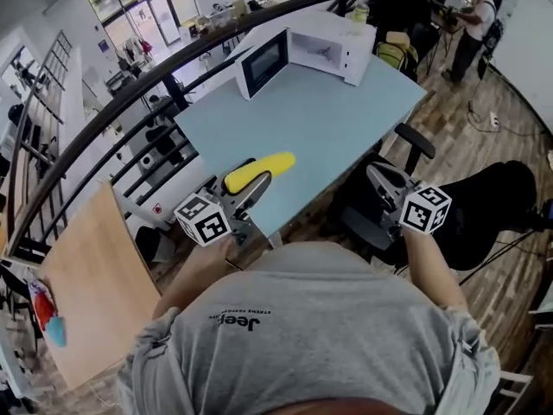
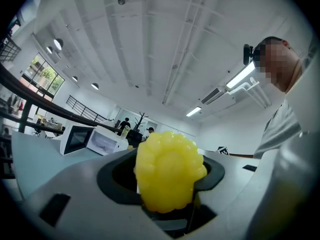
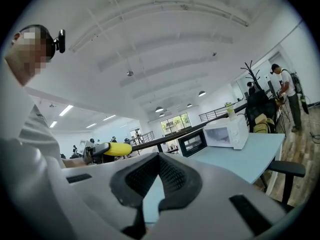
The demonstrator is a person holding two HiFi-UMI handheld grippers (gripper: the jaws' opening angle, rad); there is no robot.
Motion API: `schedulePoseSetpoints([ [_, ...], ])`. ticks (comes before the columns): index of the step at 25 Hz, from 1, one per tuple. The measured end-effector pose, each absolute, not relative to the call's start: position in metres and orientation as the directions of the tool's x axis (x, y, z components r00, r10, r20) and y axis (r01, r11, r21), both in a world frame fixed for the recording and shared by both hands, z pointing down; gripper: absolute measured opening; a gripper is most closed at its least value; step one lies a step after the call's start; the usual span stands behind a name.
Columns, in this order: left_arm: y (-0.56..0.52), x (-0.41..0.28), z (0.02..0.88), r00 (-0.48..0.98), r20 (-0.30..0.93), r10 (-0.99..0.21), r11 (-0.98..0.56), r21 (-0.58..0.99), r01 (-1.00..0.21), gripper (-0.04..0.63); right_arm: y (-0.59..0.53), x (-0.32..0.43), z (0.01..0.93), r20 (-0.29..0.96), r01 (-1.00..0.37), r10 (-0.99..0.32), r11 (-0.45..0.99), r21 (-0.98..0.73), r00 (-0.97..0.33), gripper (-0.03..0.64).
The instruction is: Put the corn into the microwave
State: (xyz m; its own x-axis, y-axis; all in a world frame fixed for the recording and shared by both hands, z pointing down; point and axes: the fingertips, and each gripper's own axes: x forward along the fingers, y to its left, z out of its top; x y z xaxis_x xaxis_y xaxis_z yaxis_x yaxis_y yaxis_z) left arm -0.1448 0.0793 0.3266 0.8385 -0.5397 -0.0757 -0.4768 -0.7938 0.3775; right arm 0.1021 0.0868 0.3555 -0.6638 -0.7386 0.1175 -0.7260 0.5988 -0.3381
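Right, the left gripper [image 1: 249,190] is gripping the corn [image 1: 259,172] by its near end, long axis pointing ahead over the tabletop [image 1: 320,124] edge. The microwave [image 1: 321,50] is sitting well apart at the far end, slightly left, door hanging open. The right gripper [image 1: 386,188] is hanging open and empty off the tabletop's right side.

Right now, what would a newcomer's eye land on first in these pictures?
First the yellow corn, clamped in the left tongs over the near edge of the blue table. Then the white microwave at the table's far end, its door swung open. The right tongs stand open and empty, off the table's near right side.
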Motion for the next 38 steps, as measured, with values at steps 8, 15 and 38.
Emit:
schedulePoseSetpoints([
  [8, -0.026, -0.207, 0.311, 0.872, -0.109, -0.478, -0.833, 0.372, -0.410, 0.252, -0.006, 0.037, 0.331, 0.114, -0.770, -0.782, 0.558, -0.309, -0.612, 0.017],
  [15, -0.089, -0.254, 0.329, 0.884, -0.098, -0.457, -0.836, 0.387, -0.389, 0.252, -0.074, -0.004, 0.335, 0.158, -0.796, -0.795, 0.527, -0.297, -0.585, 0.017],
  [38, -0.259, -0.147, 0.400, 0.825, 0.054, -0.563, -0.717, 0.466, -0.519, 0.252, -0.280, 0.070, 0.444, 0.232, -0.699, -0.670, 0.599, -0.392, -0.705, 0.018],
])
